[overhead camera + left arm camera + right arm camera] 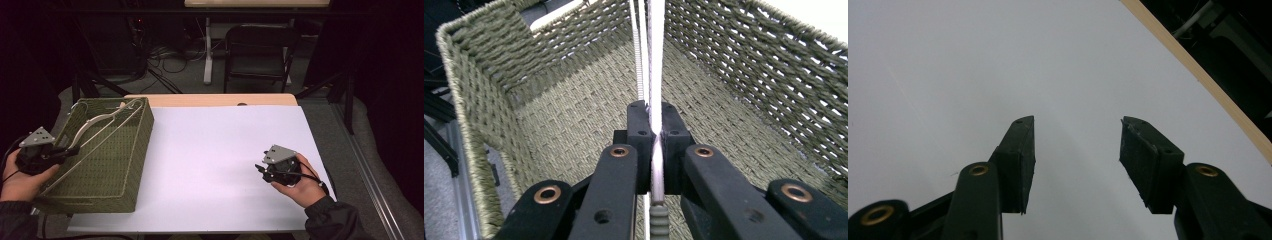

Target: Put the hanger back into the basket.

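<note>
A cream clothes hanger [100,122] lies slanted in the green woven basket [142,135] at the table's left side, its hook toward the far rim. My left gripper [70,151] reaches over the basket's near left rim and is shut on the hanger's edge. In the left gripper view the jaws clamp the thin pale hanger [656,60], which runs straight ahead over the basket floor [574,115], with the gripper [655,120] above it. My right gripper [260,170] hovers low over the white sheet at the right. It stands open [1075,135] with nothing between its jaws.
A white sheet [220,150] covers the table, and a wooden edge [210,99] shows at the back. Beyond the table stand a dark folding chair [260,50] and a white post [207,50], with cables on the floor. Grey floor runs along the right side.
</note>
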